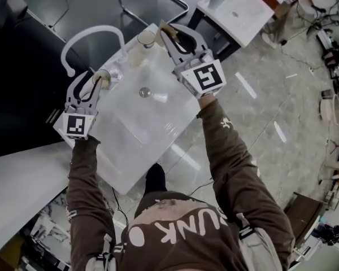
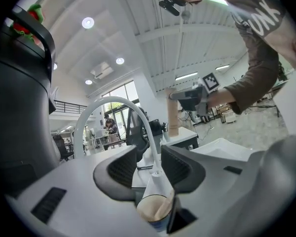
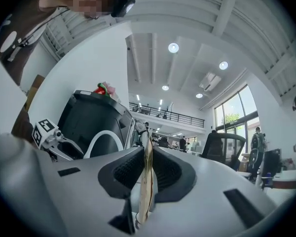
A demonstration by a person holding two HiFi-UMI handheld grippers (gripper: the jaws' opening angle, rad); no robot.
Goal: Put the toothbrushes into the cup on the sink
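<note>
Sitting on the back left of the sink (image 1: 158, 126), the cup (image 1: 103, 78) is close to the foot of the white tap (image 1: 93, 33). One toothbrush (image 2: 164, 207) is already inside it and leans on the rim. The left gripper (image 1: 92, 83) is right at the cup. Its fingers are wide apart and press on nothing, and the cup shows low between them in the left gripper view.

The other toothbrush (image 1: 162, 29) is a thin, flat, wood-colored one. The right gripper (image 1: 172, 35) has its fingers closed tight on it, one on each flat side, and it sticks up between them. This gripper is at the back edge of the sink, to the right of the cup and well apart from it.

The tap bends in a big arch over the left side of the sink. The sink is white, with a round drain (image 1: 144, 92) in the middle. The person wears brown sleeves (image 1: 237, 174) and leans over the sink. The floor (image 1: 271, 95) around it is gray.
</note>
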